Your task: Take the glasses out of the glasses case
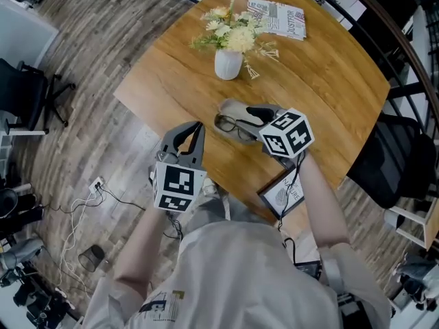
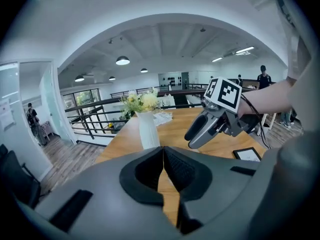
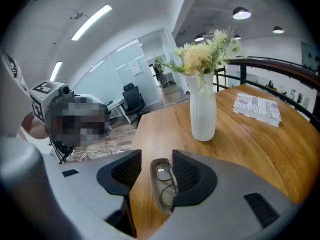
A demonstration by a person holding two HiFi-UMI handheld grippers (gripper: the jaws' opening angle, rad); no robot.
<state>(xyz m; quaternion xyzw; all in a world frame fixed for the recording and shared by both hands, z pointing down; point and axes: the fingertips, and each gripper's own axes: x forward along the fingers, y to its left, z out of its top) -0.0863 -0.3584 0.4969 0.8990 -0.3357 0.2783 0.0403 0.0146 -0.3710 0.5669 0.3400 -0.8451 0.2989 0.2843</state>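
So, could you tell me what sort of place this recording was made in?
Most likely an open-plan office, possibly on an upper level. A railing runs beside the wooden table, glass partitions and an office chair stand beyond it, and round ceiling lamps hang overhead.

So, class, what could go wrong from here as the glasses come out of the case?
1. The right claw is open and straddles both the glasses and the glasses case. Closing could pinch the case wall along with the frame and lift the case too.
2. The left claw is shut and apart from the case, so nothing steadies it, and it may slide on the table.
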